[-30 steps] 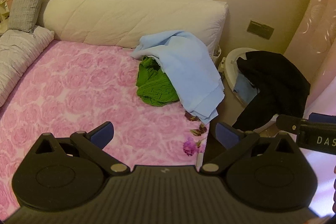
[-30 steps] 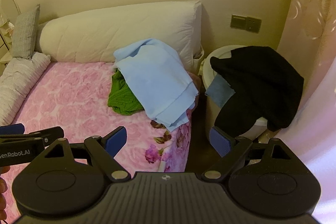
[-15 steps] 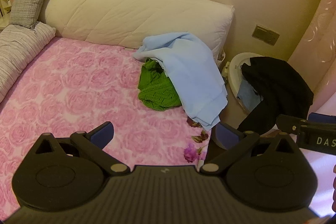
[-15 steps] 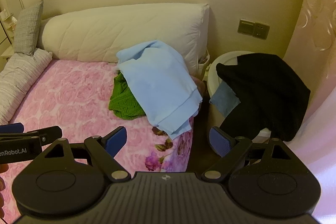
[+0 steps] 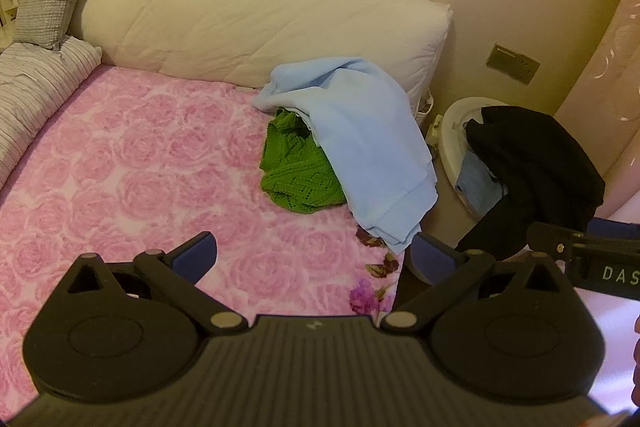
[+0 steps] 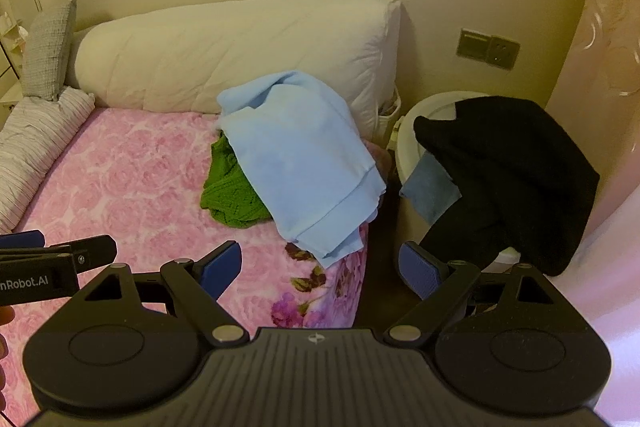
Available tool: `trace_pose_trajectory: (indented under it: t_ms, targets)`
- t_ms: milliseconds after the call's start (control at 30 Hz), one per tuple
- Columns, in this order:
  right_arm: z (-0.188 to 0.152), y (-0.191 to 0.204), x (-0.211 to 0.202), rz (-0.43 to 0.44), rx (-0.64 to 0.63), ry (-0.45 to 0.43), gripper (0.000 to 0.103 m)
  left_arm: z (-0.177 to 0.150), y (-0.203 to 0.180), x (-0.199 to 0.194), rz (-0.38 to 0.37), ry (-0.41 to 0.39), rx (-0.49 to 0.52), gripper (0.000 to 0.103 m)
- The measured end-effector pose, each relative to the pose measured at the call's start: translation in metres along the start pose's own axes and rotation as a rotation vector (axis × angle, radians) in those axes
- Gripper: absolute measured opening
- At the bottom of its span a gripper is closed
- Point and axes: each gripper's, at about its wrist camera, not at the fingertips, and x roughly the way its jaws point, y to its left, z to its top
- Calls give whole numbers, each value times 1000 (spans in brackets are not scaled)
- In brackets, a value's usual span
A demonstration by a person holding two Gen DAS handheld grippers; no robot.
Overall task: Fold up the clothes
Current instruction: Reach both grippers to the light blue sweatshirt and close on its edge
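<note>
We hold both tools above the near edge of the bed (image 5: 120, 155), nothing folded yet. The left gripper (image 5: 314, 253) has its fingers spread wide and empty, and the right gripper (image 6: 320, 265) likewise, fingers apart with nothing between them. The clothes lie ahead: a light blue garment (image 5: 360, 147) is heaped at the bed's right side against the long white pillow (image 5: 248, 27), draped over a crumpled green knit (image 5: 298, 171), its lower hem hanging near the mattress edge. Just beside the bed, a black garment (image 6: 508, 171) is slung over a white basket (image 6: 436, 107), with a blue cloth (image 6: 430, 187) peeping out beneath it. We judge the blue piece soft, light and limp, likely to sag and slide once lifted, so two corners of its hem look the best places to pinch. The open-stitch knit seems stretchy and apt to snag on a finger, and may drag along with the blue layer
</note>
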Motion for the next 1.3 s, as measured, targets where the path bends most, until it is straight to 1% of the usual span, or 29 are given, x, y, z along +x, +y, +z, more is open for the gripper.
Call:
trace_pose_trajectory:
  t_ms: [67, 133, 333, 400, 533, 600, 667, 700, 767, 833, 1033, 1200, 1300]
  targets:
    - [4, -4, 7, 6, 2, 5, 83, 3, 1, 7, -3, 5, -9, 102]
    - [8, -8, 15, 14, 4, 11, 77, 7, 1, 15, -8, 13, -20, 102]
    - [24, -32, 49, 49, 34, 45, 75, 23, 0, 51, -27, 51, -71, 102]
    - [32, -42, 66, 101, 24, 95, 75, 30, -1, 66, -36, 65, -92, 102]
    - [47, -56, 101, 127, 17, 142, 70, 48, -5, 102, -48, 111, -137, 100]
    - [56, -63, 118, 142, 3, 154, 68, 57, -9, 123, -52, 133, -151, 97]
    - [67, -70, 137, 147, -16, 173, 63, 67, -13, 143, -55, 155, -165, 89]
    - [72, -73, 147, 152, -24, 181, 58, 72, -15, 153, -56, 166, -171, 87]
    - [83, -79, 167, 165, -38, 195, 54, 80, -18, 176, -61, 188, -191, 74]
    - [94, -85, 187, 177, -51, 209, 47, 90, -19, 198, -59, 208, -208, 69]
    - [129, -95, 249, 199, -82, 252, 47, 116, -15, 252, -38, 246, -252, 71]
    - [160, -91, 297, 217, -110, 243, 47, 133, 2, 293, -22, 255, -324, 71]
    - [176, -87, 325, 227, -119, 234, 47, 138, 15, 313, -35, 246, -382, 71]
